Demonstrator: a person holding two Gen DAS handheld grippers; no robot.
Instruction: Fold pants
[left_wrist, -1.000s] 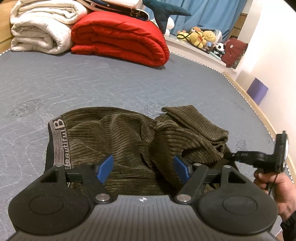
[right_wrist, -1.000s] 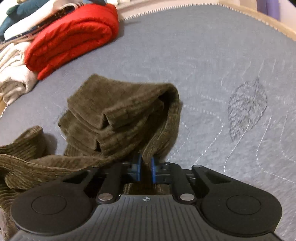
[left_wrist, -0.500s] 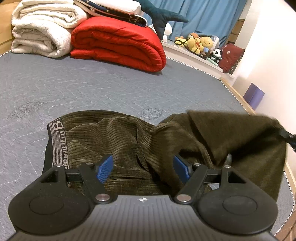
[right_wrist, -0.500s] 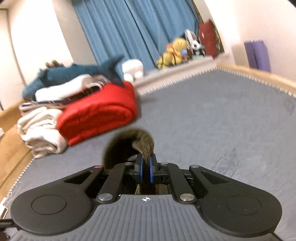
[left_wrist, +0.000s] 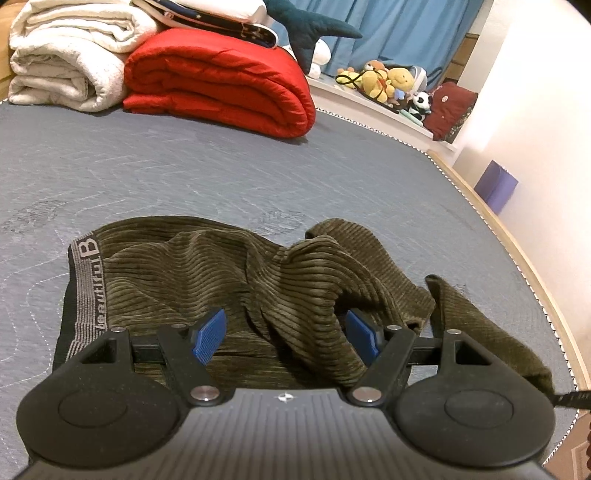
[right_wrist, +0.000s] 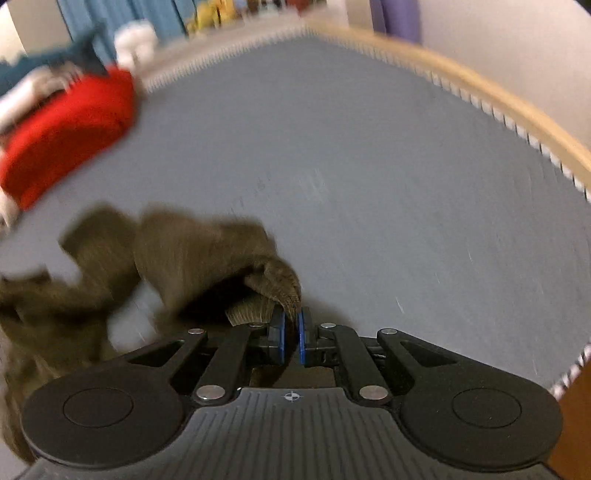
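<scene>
Olive-green corduroy pants (left_wrist: 229, 280) lie bunched on the grey mattress (left_wrist: 221, 177), with the grey lettered waistband (left_wrist: 88, 288) at the left. My left gripper (left_wrist: 284, 332) is open and empty, low over the pants, its blue pads (left_wrist: 208, 332) apart on either side of a fold. My right gripper (right_wrist: 290, 328) is shut on the end of a pants leg (right_wrist: 280, 288) and holds it pulled toward the mattress's near right side. That view is motion-blurred. The leg end also shows at the right of the left wrist view (left_wrist: 480, 332).
A rolled red duvet (left_wrist: 221, 81) and white blankets (left_wrist: 70, 55) lie at the far edge of the mattress. Soft toys (left_wrist: 388, 81) sit on a ledge behind. The wooden bed frame (right_wrist: 498, 99) runs along the right, with a purple box (left_wrist: 495, 184) beyond it.
My right gripper lifted the pants leg and swung it down and out to the right, stretching it away from the bunch. My left gripper stayed open over the pants.
</scene>
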